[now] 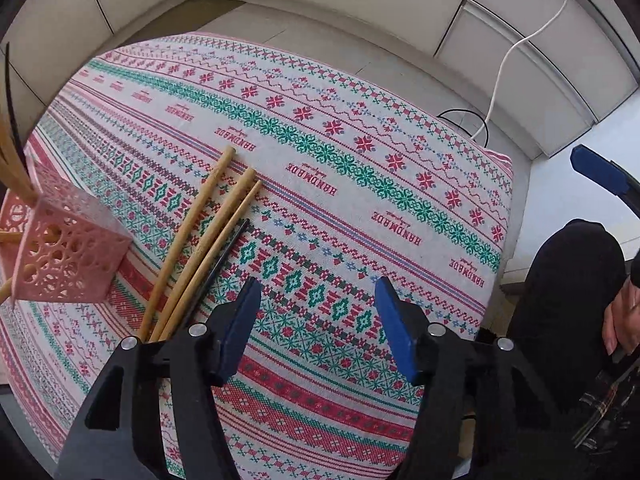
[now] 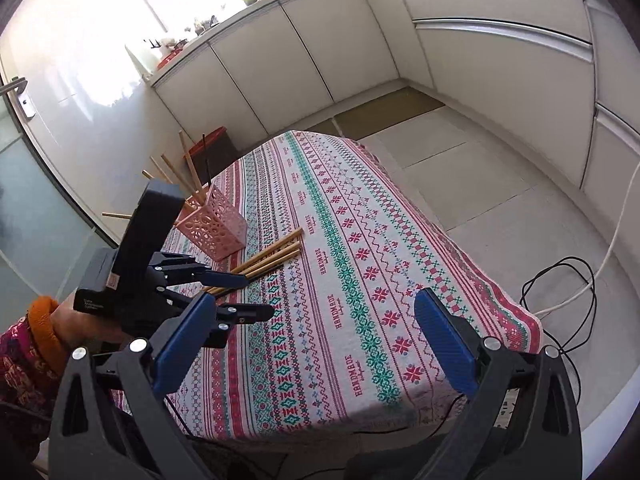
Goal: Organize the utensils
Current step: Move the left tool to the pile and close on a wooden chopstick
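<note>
Three bamboo chopsticks [image 1: 200, 248] and a thin black one [image 1: 224, 256] lie side by side on the patterned tablecloth [image 1: 340, 184]. A pink perforated holder [image 1: 68, 256] stands to their left with several sticks leaning in it. My left gripper [image 1: 318, 284] points steeply down over the cloth and is open. The chopsticks run just outside its left finger [image 1: 244, 320], and only cloth shows between the pads. The right wrist view shows the chopsticks [image 2: 276, 254], the holder [image 2: 212, 224] and the left gripper [image 2: 256, 294]. My right gripper [image 2: 314, 300] hangs open near the table's front edge, holding nothing.
A white cable [image 2: 612, 256] and a black cable [image 2: 576, 292] lie on the floor right of the table. Cabinets [image 2: 280, 60] line the walls. A red-lidded bin [image 2: 212, 148] sits beyond the far left corner. A hand with an orange cuff [image 2: 44, 324] holds the left gripper.
</note>
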Available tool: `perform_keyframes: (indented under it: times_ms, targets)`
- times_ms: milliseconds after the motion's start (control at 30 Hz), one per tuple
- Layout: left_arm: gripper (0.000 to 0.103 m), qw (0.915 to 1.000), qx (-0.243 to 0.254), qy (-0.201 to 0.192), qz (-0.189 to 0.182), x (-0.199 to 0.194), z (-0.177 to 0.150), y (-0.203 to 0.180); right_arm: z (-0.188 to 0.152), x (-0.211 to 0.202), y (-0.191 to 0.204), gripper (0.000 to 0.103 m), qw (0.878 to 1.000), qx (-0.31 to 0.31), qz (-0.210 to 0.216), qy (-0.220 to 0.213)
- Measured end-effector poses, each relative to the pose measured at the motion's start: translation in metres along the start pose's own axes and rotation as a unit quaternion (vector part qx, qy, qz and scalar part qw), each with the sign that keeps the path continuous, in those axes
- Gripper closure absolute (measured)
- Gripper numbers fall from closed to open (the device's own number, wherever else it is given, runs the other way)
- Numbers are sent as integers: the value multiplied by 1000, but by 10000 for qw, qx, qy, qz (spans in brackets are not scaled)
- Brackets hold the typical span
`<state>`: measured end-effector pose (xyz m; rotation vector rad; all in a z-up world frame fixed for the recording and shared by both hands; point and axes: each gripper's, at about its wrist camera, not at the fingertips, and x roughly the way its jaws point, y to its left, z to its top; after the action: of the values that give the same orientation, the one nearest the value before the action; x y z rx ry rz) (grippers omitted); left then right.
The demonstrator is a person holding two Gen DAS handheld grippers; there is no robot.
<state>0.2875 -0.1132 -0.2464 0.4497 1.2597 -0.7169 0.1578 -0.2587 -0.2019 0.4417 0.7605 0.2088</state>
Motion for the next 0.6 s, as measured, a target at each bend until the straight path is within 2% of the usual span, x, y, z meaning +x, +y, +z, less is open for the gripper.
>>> perform_keyframes:
  times_ms: [67, 200, 567, 600]
  targets:
    - [47, 9999, -52, -13, -150, 4, 5, 7, 0, 0, 1, 6, 10000, -15, 0, 12]
    - [47, 9999, -82, -54, -68, 5, 14, 15, 0, 2, 1, 6, 10000, -8, 2, 50]
    - [45, 9996, 122, 179, 168, 37, 23, 23, 4, 7, -12, 6, 9989, 408, 117, 186]
    - [45, 9993, 132, 286, 178, 40, 23, 25, 5, 8, -12, 6, 9988, 432, 120, 197]
